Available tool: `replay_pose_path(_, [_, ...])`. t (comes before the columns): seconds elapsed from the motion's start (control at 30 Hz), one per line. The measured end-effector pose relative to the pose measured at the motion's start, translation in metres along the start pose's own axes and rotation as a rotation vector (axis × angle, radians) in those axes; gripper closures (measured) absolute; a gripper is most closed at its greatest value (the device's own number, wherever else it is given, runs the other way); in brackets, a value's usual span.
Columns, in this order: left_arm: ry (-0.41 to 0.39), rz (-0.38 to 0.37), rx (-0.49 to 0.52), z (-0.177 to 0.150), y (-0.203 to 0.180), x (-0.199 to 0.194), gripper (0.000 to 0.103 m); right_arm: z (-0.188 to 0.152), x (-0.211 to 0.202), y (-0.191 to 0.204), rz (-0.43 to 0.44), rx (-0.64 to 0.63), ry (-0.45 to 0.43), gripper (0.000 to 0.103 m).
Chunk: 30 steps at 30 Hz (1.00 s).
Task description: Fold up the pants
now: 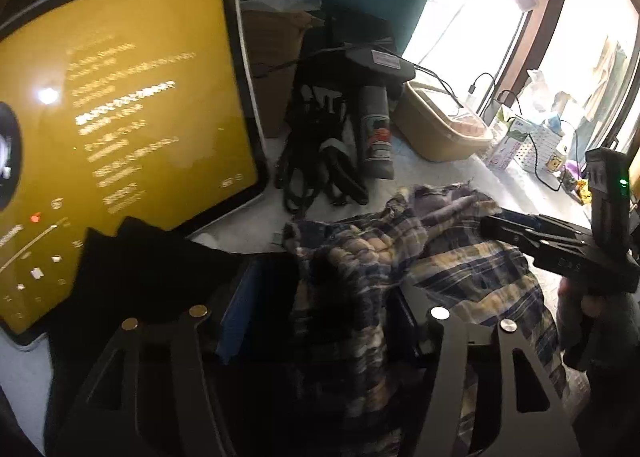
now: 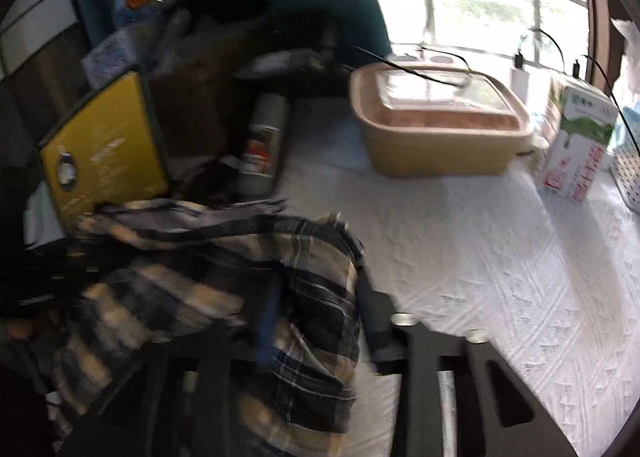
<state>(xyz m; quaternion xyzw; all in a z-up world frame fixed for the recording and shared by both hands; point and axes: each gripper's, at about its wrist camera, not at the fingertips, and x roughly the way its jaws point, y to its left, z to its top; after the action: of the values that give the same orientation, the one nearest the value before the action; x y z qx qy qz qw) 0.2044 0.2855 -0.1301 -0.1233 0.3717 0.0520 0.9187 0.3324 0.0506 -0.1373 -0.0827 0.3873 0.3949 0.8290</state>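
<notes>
A: What takes up the most room?

B: The table [image 2: 500, 257], under a white textured cover. Next the tablet [image 1: 120, 129], propped at the left with a yellow screen full of text (too smeared to read).

A: And the pants?

B: The plaid pants [image 1: 400, 257] sit bunched in a heap near the table's front-left part, just beside the tablet's lower corner. In the right wrist view the pants [image 2: 240, 277] drape across the claw fingers.

A: The claws, then?

B: The left claw [image 1: 316, 321] has cloth gathered between its two fingers, clenched on the pants as far as I can see. The right claw [image 2: 316, 321] has plaid fabric bundled between its fingers too, though blur hides the pinch, so I cannot tell if it grips. From the left view the right claw [image 1: 500, 227] reaches onto the heap's right side.

A: Smaller things?

B: A tan lidded container [image 2: 436, 121] at the back, a milk carton [image 2: 576, 149] to its right, a spray can [image 2: 262, 141] lying left of it.
</notes>
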Motion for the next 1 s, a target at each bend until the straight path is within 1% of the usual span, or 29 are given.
replay_pose_path(0.07, [-0.012,0.025,-0.007,-0.001,0.003,-0.006,0.037,0.001,0.001,-0.009,-0.006,0.015,-0.001,0.045])
replay_pose_path(0.17, [-0.034,0.027,-0.035,0.000,0.006,-0.020,0.037,0.004,-0.007,-0.012,-0.026,0.003,-0.018,0.045])
replay_pose_path(0.23, [-0.085,0.046,-0.028,0.000,0.004,-0.034,0.037,0.005,-0.016,-0.014,-0.040,-0.003,-0.032,0.045])
replay_pose_path(0.3, [-0.143,0.086,0.002,-0.001,-0.005,-0.045,0.037,0.005,-0.026,-0.015,-0.052,-0.007,-0.050,0.045])
replay_pose_path(0.33, [-0.172,0.088,0.022,-0.002,-0.011,-0.051,0.037,0.005,-0.032,-0.015,-0.054,-0.009,-0.063,0.045])
replay_pose_path(0.43, [-0.237,0.062,0.097,-0.003,-0.033,-0.067,0.037,0.000,-0.053,-0.011,-0.053,-0.038,-0.090,0.045])
replay_pose_path(0.53, [-0.296,0.070,0.144,-0.001,-0.051,-0.081,0.037,-0.009,-0.071,0.002,-0.037,-0.108,-0.105,0.045])
replay_pose_path(0.57, [-0.314,0.058,0.146,0.000,-0.055,-0.086,0.037,-0.012,-0.074,0.008,-0.027,-0.131,-0.105,0.045])
replay_pose_path(0.63, [-0.328,-0.002,0.149,0.002,-0.061,-0.092,0.037,-0.021,-0.082,0.019,-0.002,-0.179,-0.095,0.045])
replay_pose_path(0.7, [-0.301,-0.085,0.176,0.002,-0.069,-0.087,0.037,-0.027,-0.082,0.028,0.017,-0.208,-0.086,0.045])
replay_pose_path(0.77, [-0.254,-0.117,0.198,0.000,-0.073,-0.079,0.037,-0.034,-0.080,0.035,0.039,-0.223,-0.066,0.046])
replay_pose_path(0.8, [-0.216,-0.135,0.209,-0.001,-0.076,-0.072,0.037,-0.038,-0.079,0.038,0.046,-0.228,-0.057,0.046])
replay_pose_path(0.83, [-0.160,-0.157,0.216,-0.002,-0.076,-0.062,0.037,-0.042,-0.077,0.041,0.054,-0.236,-0.043,0.046])
replay_pose_path(0.87, [-0.123,-0.156,0.213,-0.004,-0.075,-0.053,0.037,-0.045,-0.076,0.042,0.058,-0.240,-0.033,0.046])
replay_pose_path(0.93, [-0.054,-0.123,0.187,-0.006,-0.066,-0.034,0.037,-0.052,-0.071,0.044,0.066,-0.242,-0.010,0.046])
replay_pose_path(1.0, [-0.013,-0.092,0.150,-0.008,-0.052,-0.019,0.037,-0.058,-0.067,0.044,0.067,-0.239,0.016,0.047])
